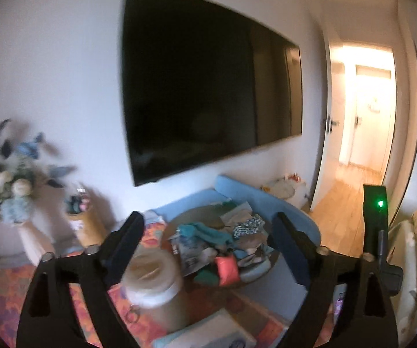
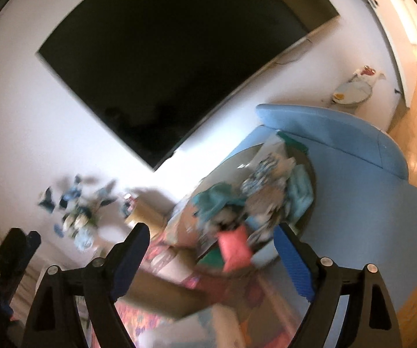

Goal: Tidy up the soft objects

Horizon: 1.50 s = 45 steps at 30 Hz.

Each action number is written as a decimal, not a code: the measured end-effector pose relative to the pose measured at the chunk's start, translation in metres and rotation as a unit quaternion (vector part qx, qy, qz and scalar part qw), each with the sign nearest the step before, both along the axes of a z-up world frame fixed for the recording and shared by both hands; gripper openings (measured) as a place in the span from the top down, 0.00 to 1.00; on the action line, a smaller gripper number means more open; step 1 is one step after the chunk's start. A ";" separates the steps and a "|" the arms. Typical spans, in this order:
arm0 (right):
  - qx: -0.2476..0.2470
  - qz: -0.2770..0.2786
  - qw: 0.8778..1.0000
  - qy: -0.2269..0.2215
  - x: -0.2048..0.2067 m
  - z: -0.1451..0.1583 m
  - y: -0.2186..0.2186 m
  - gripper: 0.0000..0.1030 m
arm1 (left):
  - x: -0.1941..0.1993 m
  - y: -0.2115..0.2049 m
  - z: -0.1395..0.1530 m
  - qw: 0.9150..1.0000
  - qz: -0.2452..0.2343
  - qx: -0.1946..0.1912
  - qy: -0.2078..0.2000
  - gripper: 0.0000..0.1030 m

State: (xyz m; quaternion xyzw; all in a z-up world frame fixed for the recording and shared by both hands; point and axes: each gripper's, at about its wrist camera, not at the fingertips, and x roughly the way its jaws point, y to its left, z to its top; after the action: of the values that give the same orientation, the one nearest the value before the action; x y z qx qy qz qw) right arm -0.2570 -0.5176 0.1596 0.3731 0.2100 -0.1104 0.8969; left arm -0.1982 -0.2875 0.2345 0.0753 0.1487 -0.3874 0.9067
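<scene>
Currently between picks: my left claw (image 1: pixel 208 232) and right claw (image 2: pixel 211 249) both gape wide and empty, heap of cloths (image 1: pixel 222 243) ahead below them; next, choose one piece to close on.

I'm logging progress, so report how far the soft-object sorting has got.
Done: nothing visibly sorted. In hand: nothing; the left gripper and right gripper are both open and empty. Left: the whole pile of cloths, coral pouch included, lies jumbled on the round table.
</scene>
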 end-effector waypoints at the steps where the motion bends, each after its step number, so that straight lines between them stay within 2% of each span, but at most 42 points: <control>1: -0.008 0.005 1.000 -0.002 -0.006 0.002 0.012 0.14 | -0.001 0.013 0.000 1.000 0.005 -0.007 -0.001 0.00; 3: -0.029 0.014 0.999 -0.006 -0.019 0.003 0.040 0.04 | -0.004 0.047 -0.002 0.999 0.028 -0.018 -0.005 0.00; 4: -0.033 0.019 0.999 -0.008 -0.021 0.002 0.048 0.03 | -0.003 0.061 -0.004 0.999 0.039 -0.017 -0.005 0.00; 9: -0.041 0.081 0.996 0.000 -0.015 -0.009 0.108 0.02 | 0.004 0.118 -0.024 0.996 0.083 0.021 0.000 0.00; 14: -0.046 0.142 0.989 0.015 0.020 -0.017 0.171 0.03 | 0.015 0.173 -0.038 0.990 0.131 0.044 0.008 0.00; 19: -0.075 0.214 0.973 0.035 0.065 -0.019 0.240 0.03 | 0.034 0.219 -0.055 0.979 0.194 0.062 0.013 0.00; 23: -0.106 0.255 0.959 0.060 0.106 -0.034 0.293 0.03 | 0.062 0.256 -0.080 0.968 0.236 0.075 0.047 0.00; 26: -0.148 0.250 0.952 0.097 0.141 -0.053 0.322 0.03 | 0.093 0.277 -0.114 0.958 0.254 0.103 0.081 0.00; 29: -0.172 0.242 0.946 0.129 0.164 -0.074 0.334 0.03 | 0.116 0.294 -0.150 0.944 0.291 0.125 0.097 0.00; 33: -0.201 0.233 0.936 0.173 0.196 -0.102 0.344 0.02 | 0.146 0.308 -0.189 0.936 0.305 0.114 0.132 0.00; 37: -0.222 0.237 0.924 0.201 0.221 -0.119 0.352 0.02 | 0.173 0.311 -0.211 0.931 0.293 0.116 0.181 0.00; 40: -0.259 0.236 0.911 0.219 0.238 -0.124 0.363 0.02 | 0.185 0.316 -0.224 0.924 0.300 0.118 0.205 0.00; 41: -0.269 0.243 0.905 0.222 0.245 -0.124 0.368 0.02 | 0.190 0.319 -0.228 0.922 0.296 0.114 0.224 0.00; 43: -0.273 0.254 0.900 0.224 0.254 -0.125 0.375 0.03 | 0.195 0.322 -0.233 0.919 0.290 0.103 0.246 0.00; 45: -0.272 0.266 0.898 0.222 0.260 -0.127 0.381 0.03 | 0.195 0.325 -0.235 0.916 0.299 0.101 0.249 0.00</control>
State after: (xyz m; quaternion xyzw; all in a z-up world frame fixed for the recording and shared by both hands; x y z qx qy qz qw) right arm 0.0030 -0.1368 0.0326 0.0107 0.4569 -0.0005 0.8895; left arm -0.0035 0.0371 0.0000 0.0201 0.4237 -0.0873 0.9014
